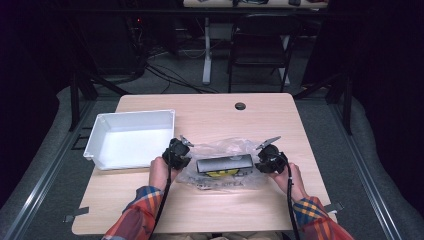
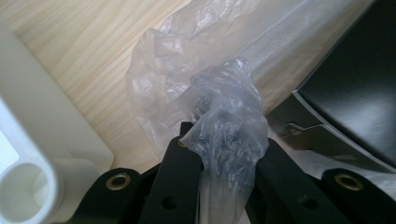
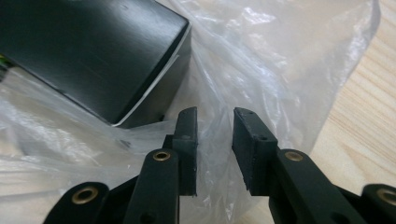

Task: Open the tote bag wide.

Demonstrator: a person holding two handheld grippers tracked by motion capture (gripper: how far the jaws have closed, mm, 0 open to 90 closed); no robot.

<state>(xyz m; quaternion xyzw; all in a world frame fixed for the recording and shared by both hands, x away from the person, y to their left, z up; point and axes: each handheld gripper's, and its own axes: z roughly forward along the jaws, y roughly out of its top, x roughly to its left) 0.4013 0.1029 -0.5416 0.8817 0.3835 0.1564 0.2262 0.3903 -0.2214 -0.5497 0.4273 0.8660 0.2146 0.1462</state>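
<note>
High overhead; gripper views close, sharing plastic bag (image 1: 220, 167).

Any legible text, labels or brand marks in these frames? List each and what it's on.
None can be read.
Yellow label on the black box: print too small to read.
Dark print line on the plastic bag, near edge: blurred, letters cannot be made out.
White bin, table, left gripper, right gripper: no markings seen.

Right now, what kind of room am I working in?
Probably a lab or recording workspace, not a home: a light wooden desk with a cable hole, dark curtained surrounds, loose cables on the floor, and a folding chair by another desk behind.
</note>
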